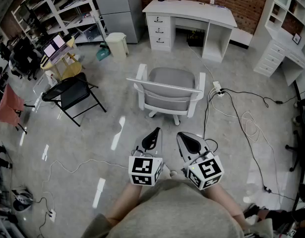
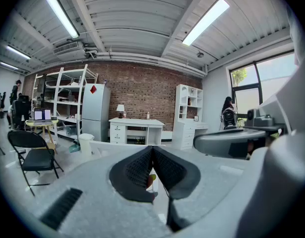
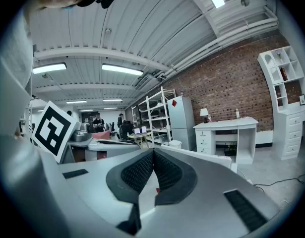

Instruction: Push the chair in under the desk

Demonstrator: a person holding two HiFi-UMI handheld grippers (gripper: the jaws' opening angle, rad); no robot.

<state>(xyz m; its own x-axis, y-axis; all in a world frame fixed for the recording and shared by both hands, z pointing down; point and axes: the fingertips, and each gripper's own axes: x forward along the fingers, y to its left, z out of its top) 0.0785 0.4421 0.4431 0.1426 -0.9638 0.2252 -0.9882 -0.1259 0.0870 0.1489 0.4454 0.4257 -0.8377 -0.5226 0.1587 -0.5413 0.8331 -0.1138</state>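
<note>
A white-framed chair [image 1: 169, 90] with a grey seat stands on the floor, its back toward me, well short of the white desk [image 1: 191, 15] against the brick wall. My left gripper [image 1: 155, 132] and right gripper [image 1: 183, 137] hover side by side just behind the chair's backrest, apart from it. Both are shut with nothing between their jaws. In the left gripper view the gripper [image 2: 152, 148] shows closed tips, with the chair's white top rail [image 2: 105, 146] just beyond and the desk [image 2: 136, 129] far off. The right gripper [image 3: 153, 152] looks the same, with the desk [image 3: 226, 135] to its right.
A black folding chair [image 1: 73, 93] stands to the left. Cables and a power strip [image 1: 217, 88] trail over the floor on the right. A white bin [image 1: 117, 44] sits left of the desk, shelves [image 1: 58, 9] at far left, a white cabinet [image 1: 283, 38] at right.
</note>
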